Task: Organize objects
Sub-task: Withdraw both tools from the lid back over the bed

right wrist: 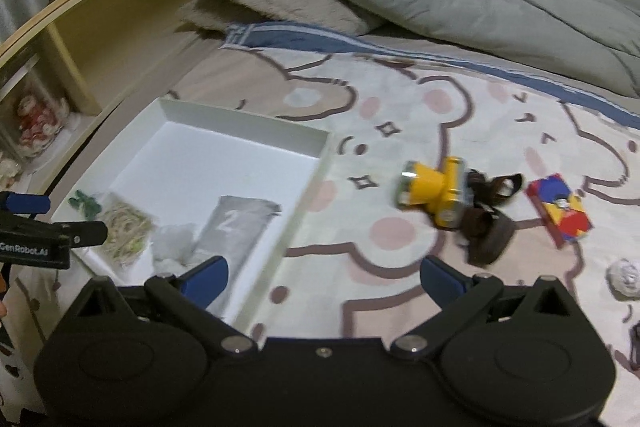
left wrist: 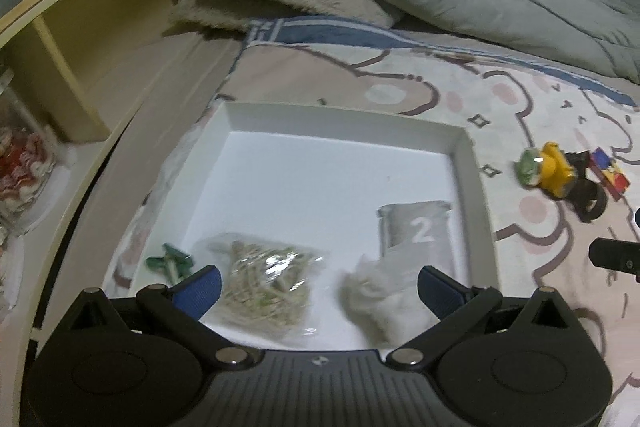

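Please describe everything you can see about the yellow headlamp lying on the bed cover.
The yellow headlamp looks like glossy plastic: a round lamp head with a silvery rim facing left, joined to a boxy yellow body. A dark strap, apparently elastic, is attached and lies bunched to its right. The lamp rests on its side on the cartoon-printed bed cover, outside the white tray and apart from the red, blue and yellow box. Neither gripper touches it. It does not appear lit, though blur hides details.

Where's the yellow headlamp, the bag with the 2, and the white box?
yellow headlamp (right wrist: 434, 191), right wrist view, on its yellow body.
bag with the 2 (left wrist: 416, 229), left wrist view, beside the number.
white box (right wrist: 248, 125), right wrist view, far wall.
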`<state>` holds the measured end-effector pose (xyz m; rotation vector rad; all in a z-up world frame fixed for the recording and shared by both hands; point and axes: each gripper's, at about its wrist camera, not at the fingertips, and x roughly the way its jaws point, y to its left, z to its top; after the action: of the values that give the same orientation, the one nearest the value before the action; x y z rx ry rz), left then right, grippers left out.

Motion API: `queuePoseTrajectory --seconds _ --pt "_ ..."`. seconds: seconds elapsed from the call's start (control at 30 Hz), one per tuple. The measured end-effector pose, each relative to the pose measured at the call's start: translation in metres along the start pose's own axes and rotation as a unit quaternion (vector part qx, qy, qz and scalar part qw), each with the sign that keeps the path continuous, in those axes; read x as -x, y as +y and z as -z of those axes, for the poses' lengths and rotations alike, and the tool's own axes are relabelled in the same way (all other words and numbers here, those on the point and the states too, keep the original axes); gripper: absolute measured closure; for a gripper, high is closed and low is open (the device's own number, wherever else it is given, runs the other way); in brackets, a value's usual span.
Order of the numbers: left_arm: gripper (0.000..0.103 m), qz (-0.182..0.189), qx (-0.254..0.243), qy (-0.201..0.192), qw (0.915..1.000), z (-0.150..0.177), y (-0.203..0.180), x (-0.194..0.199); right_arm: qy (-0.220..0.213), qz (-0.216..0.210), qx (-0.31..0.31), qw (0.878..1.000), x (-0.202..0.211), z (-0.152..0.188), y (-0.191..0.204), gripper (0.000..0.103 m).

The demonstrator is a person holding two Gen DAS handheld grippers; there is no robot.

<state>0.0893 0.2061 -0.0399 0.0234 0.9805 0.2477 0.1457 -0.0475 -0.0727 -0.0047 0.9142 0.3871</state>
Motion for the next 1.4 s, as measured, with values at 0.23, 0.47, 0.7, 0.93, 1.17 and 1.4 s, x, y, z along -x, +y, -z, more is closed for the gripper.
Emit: queuePoseTrajectory --seconds 0.23,0.47,0.7,0.93,1.17,1.4 --pt "0.000 0.020 -0.011 -0.008 0.9997 -0.009 -0.031 0.003 -0.009 0.023 -0.022 0.999 0.015 0.002 -0.035 0.000" --pt "0.000 0.046 -0.019 -0.018 0.9986 -0.020 -0.064 0.003 -0.023 0.048 -0.048 0.997 0.035 0.004 -0.075 0.000" --pt "0.000 0.073 -0.018 -0.027 0.9968 -0.031 -0.098 -0.001 -0.035 0.080 -0.080 0.993 0.051 0.010 -0.119 0.000" --pt "0.000 0.104 -0.020 -0.027 0.9941 -0.041 -0.131 -0.010 -0.045 0.114 -0.113 0.986 0.066 0.023 -0.165 0.000" --pt "0.000 0.120 -0.026 -0.037 0.9918 -0.046 -0.164 -0.015 -0.044 0.148 -0.151 0.976 0.077 0.038 -0.207 0.000" --pt "0.000 0.135 -0.030 -0.056 0.9888 -0.049 -0.197 -0.021 -0.049 0.180 -0.184 0.965 0.087 0.057 -0.246 0.000"
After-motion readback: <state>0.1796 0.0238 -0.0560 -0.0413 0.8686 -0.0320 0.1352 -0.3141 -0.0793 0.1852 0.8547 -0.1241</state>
